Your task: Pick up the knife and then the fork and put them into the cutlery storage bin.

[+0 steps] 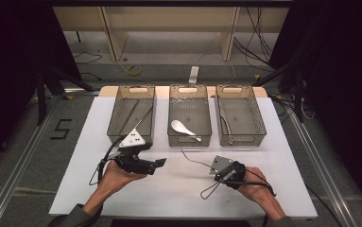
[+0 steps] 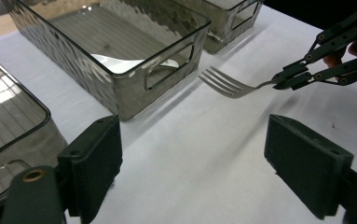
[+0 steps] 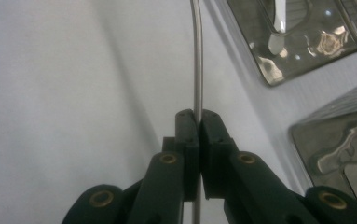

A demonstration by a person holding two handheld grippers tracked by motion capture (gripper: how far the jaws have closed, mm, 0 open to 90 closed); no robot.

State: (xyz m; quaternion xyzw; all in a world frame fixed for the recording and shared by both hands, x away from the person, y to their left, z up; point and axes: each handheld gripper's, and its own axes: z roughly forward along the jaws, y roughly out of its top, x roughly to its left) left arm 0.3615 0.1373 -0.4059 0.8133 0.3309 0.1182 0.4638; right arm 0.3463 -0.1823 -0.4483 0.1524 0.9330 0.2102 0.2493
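R gripper [image 3: 198,122] clamps fork [image 2: 229,84] by handle, tines out front just above table [image 1: 178,189]. L gripper [image 2: 192,163] jaws wide w/ nothing between, fork well apart.

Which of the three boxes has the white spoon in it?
The middle bin: a white spoon lies in it. The left bin and right bin hold none.

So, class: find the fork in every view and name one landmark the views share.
High view: fork below the middle bin, handle toward the right gripper.
Left gripper view: upper right, tines pointing left.
Right gripper view: handle rising between the shut jaws.
Shared landmark: middle bin holding the white spoon.
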